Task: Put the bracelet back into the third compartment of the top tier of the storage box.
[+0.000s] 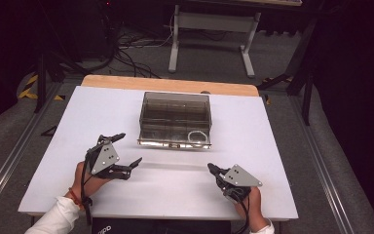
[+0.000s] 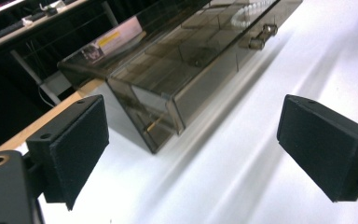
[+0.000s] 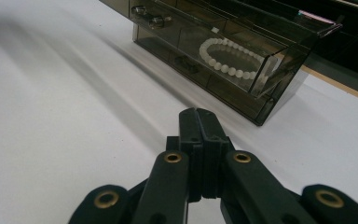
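L gripper [image 1: 129,150] jaws spread wide, nothing between; R gripper [image 1: 212,168] pressed together, empty. Smoked drawer box [image 1: 175,117] w/ bead bracelet [image 3: 233,58]; yellow label [image 2: 108,39] unreadable.

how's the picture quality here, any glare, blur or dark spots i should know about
High view: the white table top is evenly lit while the surroundings fall near black. Left gripper view: the smoky transparent plastic drawer box mirrors the room, and soft streaky shadows cross the table. Right gripper view: the white bead bracelet is sharp, but the near links of the shut right gripper are blurred.
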{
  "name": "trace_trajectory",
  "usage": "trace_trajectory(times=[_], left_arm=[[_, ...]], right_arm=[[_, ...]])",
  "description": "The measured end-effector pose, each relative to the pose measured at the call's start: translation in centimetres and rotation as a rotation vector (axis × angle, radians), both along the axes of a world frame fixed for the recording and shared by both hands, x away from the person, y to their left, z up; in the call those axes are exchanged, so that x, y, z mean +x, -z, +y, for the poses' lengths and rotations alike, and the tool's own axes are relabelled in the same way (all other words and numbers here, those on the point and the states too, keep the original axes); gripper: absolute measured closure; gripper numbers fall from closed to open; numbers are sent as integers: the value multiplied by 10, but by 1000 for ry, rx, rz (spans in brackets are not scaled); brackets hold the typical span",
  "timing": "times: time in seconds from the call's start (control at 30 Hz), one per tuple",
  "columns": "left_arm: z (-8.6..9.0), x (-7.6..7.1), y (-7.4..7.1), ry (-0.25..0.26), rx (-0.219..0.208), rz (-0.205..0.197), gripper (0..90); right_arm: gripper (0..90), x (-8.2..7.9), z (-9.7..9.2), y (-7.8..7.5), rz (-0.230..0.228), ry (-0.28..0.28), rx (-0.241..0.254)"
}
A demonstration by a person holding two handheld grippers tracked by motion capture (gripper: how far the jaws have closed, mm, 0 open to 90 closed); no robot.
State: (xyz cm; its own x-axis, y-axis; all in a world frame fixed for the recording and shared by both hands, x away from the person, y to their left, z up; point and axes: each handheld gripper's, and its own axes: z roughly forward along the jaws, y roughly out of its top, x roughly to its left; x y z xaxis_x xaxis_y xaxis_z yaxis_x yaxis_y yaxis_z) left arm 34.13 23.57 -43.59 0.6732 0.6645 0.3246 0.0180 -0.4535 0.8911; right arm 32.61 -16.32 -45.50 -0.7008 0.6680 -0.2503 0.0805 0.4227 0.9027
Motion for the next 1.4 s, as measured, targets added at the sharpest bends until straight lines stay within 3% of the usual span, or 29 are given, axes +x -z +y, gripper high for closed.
trace_trajectory(times=[0.3, 0.6, 0.83, 1.1, 1.4], left_arm=[[17, -5, 10, -19, 3, 27, 77], [33, -12, 18, -51, 33, 46, 92], [46, -16, 22, -64, 15, 59, 86], [53, -22, 24, -64, 2, 66, 82], [62, -25, 25, -80, 4, 61, 78]], right_arm=[[900, 1, 2, -1, -6, 0, -1], [900, 9, 7, -8, -27, -7, -4], [900, 19, 11, -13, -26, 10, -4], [900, 29, 27, -19, -41, -4, -18], [900, 38, 45, -20, -28, -25, -38]])
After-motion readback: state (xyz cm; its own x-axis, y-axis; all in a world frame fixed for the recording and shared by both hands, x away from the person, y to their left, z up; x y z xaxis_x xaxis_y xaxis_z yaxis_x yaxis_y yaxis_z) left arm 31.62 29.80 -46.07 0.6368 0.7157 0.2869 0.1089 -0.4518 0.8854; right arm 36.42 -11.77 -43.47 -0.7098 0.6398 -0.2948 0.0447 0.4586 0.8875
